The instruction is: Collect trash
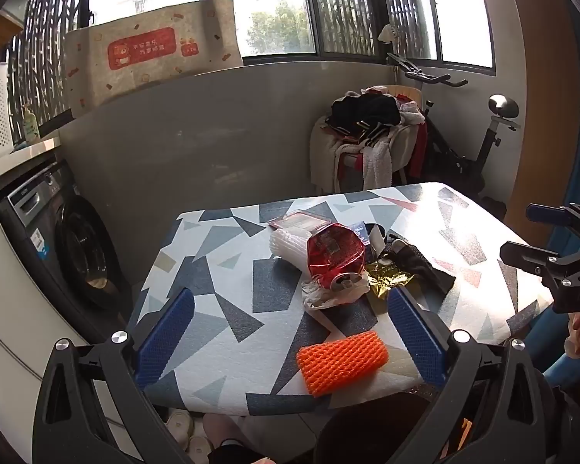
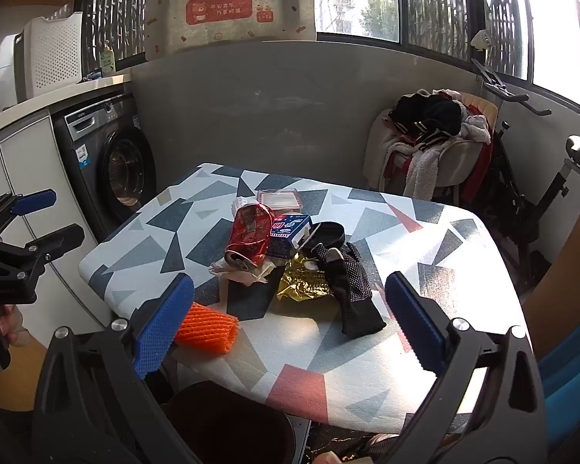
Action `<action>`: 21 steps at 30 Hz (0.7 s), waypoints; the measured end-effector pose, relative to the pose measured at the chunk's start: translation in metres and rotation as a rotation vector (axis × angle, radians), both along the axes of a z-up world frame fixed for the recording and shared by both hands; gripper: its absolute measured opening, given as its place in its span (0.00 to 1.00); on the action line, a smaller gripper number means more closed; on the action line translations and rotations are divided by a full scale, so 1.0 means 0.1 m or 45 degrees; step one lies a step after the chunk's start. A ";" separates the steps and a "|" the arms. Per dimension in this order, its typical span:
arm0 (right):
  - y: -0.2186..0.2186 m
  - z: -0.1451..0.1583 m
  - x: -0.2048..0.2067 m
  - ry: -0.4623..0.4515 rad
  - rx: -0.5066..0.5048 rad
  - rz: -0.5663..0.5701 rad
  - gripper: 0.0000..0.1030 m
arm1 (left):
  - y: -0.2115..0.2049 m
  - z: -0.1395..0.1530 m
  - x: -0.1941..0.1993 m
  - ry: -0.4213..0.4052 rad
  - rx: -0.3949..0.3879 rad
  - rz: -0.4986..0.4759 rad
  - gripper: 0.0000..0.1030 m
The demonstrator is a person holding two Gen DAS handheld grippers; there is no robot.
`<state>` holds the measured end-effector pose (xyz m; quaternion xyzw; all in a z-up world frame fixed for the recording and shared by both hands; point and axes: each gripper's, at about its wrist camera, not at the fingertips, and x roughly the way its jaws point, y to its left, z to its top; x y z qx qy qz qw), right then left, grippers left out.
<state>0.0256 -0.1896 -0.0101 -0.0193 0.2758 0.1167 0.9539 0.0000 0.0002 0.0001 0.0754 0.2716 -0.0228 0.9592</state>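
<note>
Sunlit laundry corner: a washing machine (image 1: 69,239) sits left of the patterned desk (image 1: 220,270), where trash lies heaped mid-surface around a crushed red can (image 2: 249,237), a gold wrapper (image 2: 303,284) and a black glove (image 2: 348,290). Nearer, an orange foam net (image 1: 342,361) rests by the near edge. Only the right wrist view shows the blue carton (image 2: 290,234) clearly and the dark bin (image 2: 228,425) below the desk. Left tool (image 1: 290,342) and right tool (image 2: 290,324) both hang spread wide, pinching nothing
</note>
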 end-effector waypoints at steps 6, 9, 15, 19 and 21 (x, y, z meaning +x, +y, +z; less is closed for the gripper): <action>0.03 0.00 0.01 -0.001 0.000 -0.001 0.95 | 0.00 0.00 0.00 -0.001 -0.001 -0.004 0.95; 0.03 0.00 0.03 0.000 0.002 -0.002 0.95 | 0.00 0.00 0.00 -0.001 0.004 0.001 0.95; 0.06 -0.01 0.01 0.005 -0.008 -0.003 0.95 | -0.01 0.01 0.00 -0.002 -0.007 0.002 0.95; 0.08 -0.04 0.09 0.011 0.000 -0.009 0.95 | -0.04 0.03 0.00 -0.003 -0.002 -0.002 0.95; 0.11 -0.05 0.10 0.013 0.001 -0.009 0.95 | -0.05 0.03 0.00 -0.003 -0.001 -0.001 0.95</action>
